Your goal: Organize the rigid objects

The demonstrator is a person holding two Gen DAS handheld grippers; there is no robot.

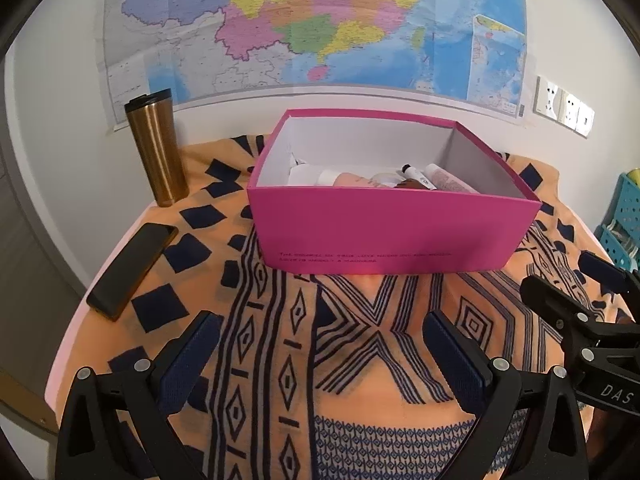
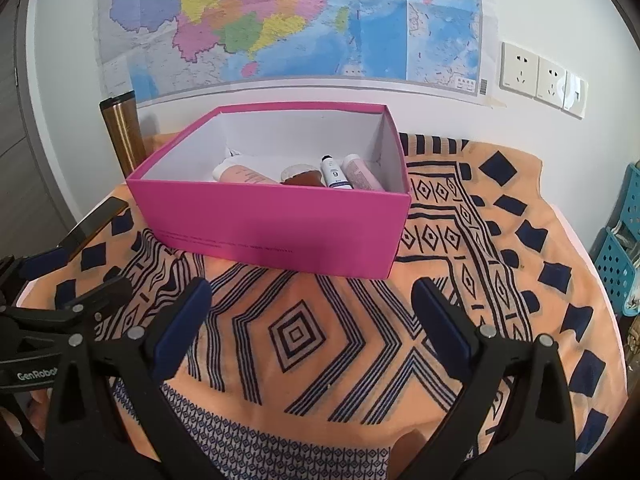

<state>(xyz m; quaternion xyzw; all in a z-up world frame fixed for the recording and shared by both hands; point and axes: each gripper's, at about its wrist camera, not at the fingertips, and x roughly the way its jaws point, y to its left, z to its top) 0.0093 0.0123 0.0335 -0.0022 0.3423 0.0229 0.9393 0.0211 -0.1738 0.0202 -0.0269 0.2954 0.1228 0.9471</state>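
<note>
A pink open box (image 1: 392,232) (image 2: 276,224) stands on the patterned orange cloth, ahead of both grippers. Inside lie several cosmetic items: a pink tube (image 2: 244,176), a white tube with a black cap (image 2: 334,170), a pale pink bottle (image 2: 360,172) and a brown item (image 2: 306,179). My left gripper (image 1: 320,344) is open and empty above the cloth, in front of the box. My right gripper (image 2: 312,312) is open and empty, also in front of the box. The right gripper shows at the right edge of the left wrist view (image 1: 592,292).
A gold tumbler (image 1: 156,148) (image 2: 122,136) stands at the back left by the wall. A black phone (image 1: 132,268) (image 2: 94,220) lies on the cloth's left edge. A blue perforated basket (image 1: 622,220) (image 2: 620,256) stands off the table's right. A map and sockets (image 2: 540,76) are on the wall.
</note>
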